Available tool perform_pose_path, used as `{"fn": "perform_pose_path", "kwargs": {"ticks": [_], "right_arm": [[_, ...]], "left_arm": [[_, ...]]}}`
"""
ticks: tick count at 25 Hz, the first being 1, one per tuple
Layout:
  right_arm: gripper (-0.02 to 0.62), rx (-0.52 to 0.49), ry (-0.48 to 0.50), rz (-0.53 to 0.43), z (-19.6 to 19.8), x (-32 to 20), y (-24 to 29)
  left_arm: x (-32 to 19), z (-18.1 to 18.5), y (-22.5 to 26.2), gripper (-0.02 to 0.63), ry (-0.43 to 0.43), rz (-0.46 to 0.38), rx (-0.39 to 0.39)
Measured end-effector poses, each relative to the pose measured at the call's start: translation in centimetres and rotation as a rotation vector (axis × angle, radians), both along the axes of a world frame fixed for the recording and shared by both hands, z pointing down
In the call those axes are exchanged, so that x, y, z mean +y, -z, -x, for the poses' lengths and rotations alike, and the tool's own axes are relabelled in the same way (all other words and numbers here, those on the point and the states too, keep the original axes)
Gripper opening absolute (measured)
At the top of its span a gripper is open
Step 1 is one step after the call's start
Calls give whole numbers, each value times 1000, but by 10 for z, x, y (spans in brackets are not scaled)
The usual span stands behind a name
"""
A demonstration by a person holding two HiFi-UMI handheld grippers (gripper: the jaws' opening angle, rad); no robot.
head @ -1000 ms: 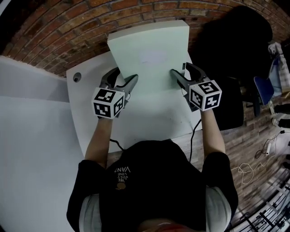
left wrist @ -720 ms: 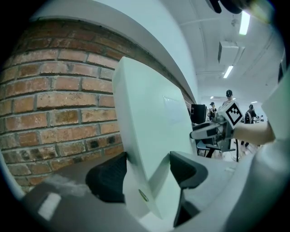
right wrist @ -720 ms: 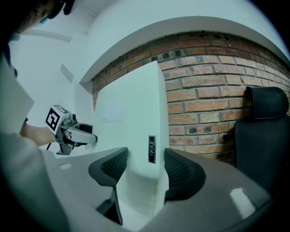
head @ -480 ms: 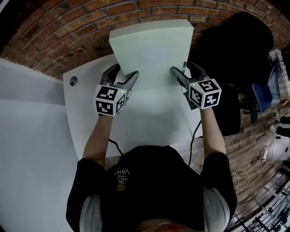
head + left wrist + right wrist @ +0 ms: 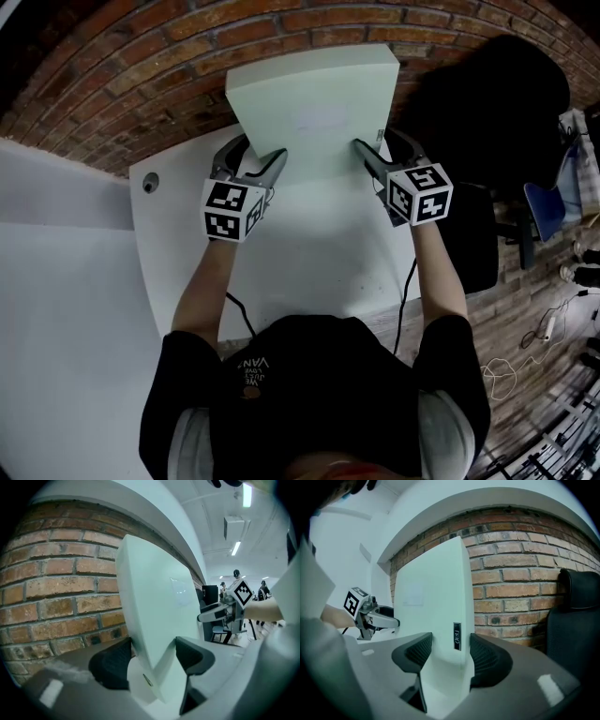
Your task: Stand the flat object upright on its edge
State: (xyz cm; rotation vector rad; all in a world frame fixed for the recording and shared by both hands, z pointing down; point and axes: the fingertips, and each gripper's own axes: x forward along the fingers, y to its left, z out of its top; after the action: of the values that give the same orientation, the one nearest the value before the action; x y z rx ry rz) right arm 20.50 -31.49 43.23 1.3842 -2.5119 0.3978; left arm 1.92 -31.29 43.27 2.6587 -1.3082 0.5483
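Upright white panel (image 5: 314,108), its side edges tight in the jaws of left gripper (image 5: 258,152) and right gripper (image 5: 373,142).

Person wears a black short-sleeved T-shirt (image 5: 314,394) with small pale print at the chest and paler grey at both sleeve ends; left gripper (image 5: 260,150) and right gripper (image 5: 375,141) are grey-bodied with dark ribbed jaws; each carries a white cube (image 5: 232,210) bearing black square markers; thin black cables (image 5: 240,314) hang below the forearms.

The head view looked steeply down on the worktop (image 5: 319,253), brick wall (image 5: 141,66) at frame top. Both gripper views looked from close, low, toward that wall, sharing the white panel (image 5: 154,597) mid-frame.
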Motion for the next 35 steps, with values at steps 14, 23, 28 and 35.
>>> {"fn": "perform_pose_path", "kwargs": {"ticks": [14,23,28,35], "right_arm": [[258,-15,-16,-11,-6,-56,-14],[256,19,-16,-39,-6,-87,-22],[257,32,-15,-38,-5,-99,-27],[257,29,-24,-33,-6,-112,-35]], "left_arm": [[-55,-7,-5,307,13,-46,-56],[-84,-7,-17,307,43,-83,-74],[-96,-6,-26,307,53,-81,-74],[-109,-6,-32,305,57,-83,-91]]}}
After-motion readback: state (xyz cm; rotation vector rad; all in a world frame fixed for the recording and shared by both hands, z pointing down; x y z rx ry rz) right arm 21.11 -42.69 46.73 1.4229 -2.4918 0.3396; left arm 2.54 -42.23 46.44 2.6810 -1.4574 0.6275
